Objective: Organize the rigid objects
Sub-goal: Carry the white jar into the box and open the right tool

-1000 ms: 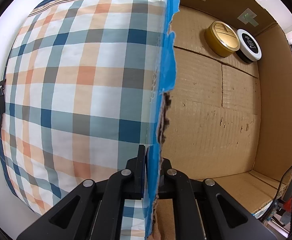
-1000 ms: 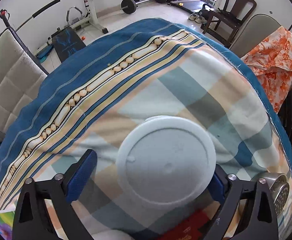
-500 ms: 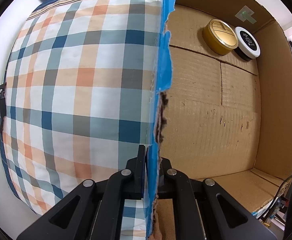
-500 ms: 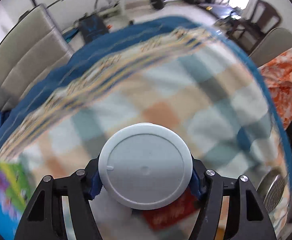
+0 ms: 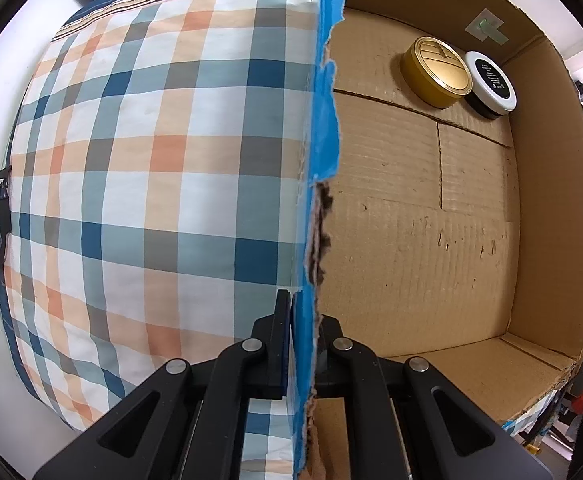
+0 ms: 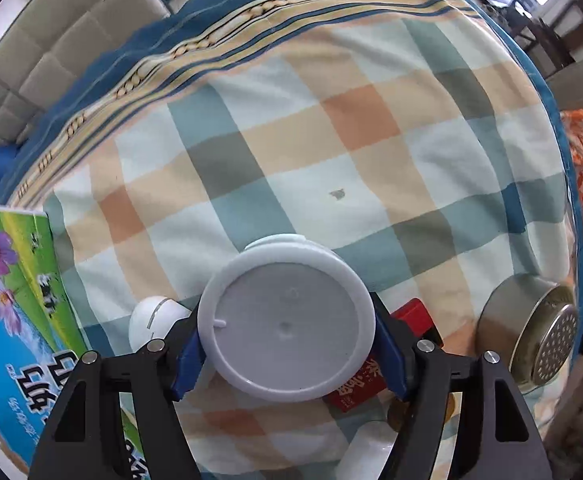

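White round lid (image 6: 285,322) sits clamped between the right gripper (image 6: 287,354) pads, above the plaid cloth (image 6: 331,160). Left gripper (image 5: 303,344) is pinched tight on the cardboard box (image 5: 431,240) wall, gold tin (image 5: 437,72) inside.

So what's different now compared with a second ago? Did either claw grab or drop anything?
The right gripper closed its jaws on the white lid, which a second ago sat between them ungripped, and carried it across the checked cloth, so a white egg-shaped thing and a red packet now show beneath. The left gripper stayed clamped on the box wall; both tins stayed put.
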`<action>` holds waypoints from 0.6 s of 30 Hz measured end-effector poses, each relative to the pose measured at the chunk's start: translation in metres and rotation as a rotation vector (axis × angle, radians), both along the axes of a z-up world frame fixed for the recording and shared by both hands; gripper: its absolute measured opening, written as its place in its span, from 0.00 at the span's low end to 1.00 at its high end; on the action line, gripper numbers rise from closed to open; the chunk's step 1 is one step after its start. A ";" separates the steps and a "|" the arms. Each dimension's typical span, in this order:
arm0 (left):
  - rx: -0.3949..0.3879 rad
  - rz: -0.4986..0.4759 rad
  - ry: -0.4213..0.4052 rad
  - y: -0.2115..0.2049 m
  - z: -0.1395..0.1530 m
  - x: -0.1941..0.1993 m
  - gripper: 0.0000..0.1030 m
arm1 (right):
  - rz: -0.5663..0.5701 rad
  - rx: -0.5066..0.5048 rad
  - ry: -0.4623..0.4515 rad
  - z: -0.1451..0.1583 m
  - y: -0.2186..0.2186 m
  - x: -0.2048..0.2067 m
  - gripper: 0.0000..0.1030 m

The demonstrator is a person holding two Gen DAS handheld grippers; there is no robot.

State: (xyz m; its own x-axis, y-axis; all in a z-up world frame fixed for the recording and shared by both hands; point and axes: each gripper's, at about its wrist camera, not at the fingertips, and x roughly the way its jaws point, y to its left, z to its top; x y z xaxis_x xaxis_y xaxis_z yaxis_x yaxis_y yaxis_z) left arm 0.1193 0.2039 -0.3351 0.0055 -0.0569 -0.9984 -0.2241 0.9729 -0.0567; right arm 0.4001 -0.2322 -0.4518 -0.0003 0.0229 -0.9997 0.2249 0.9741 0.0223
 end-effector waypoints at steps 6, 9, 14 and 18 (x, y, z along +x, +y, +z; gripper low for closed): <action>-0.006 -0.006 -0.003 0.002 0.000 -0.001 0.04 | 0.049 -0.040 -0.021 0.012 0.013 -0.002 0.68; -0.016 -0.005 -0.004 0.004 -0.001 -0.001 0.04 | 0.048 0.010 -0.075 0.036 0.019 -0.012 0.68; -0.016 -0.012 -0.004 0.005 -0.002 -0.002 0.04 | 0.087 0.113 -0.194 0.096 0.043 -0.032 0.68; -0.013 -0.015 -0.002 0.004 -0.003 -0.001 0.04 | 0.176 0.178 -0.257 0.142 0.092 -0.058 0.68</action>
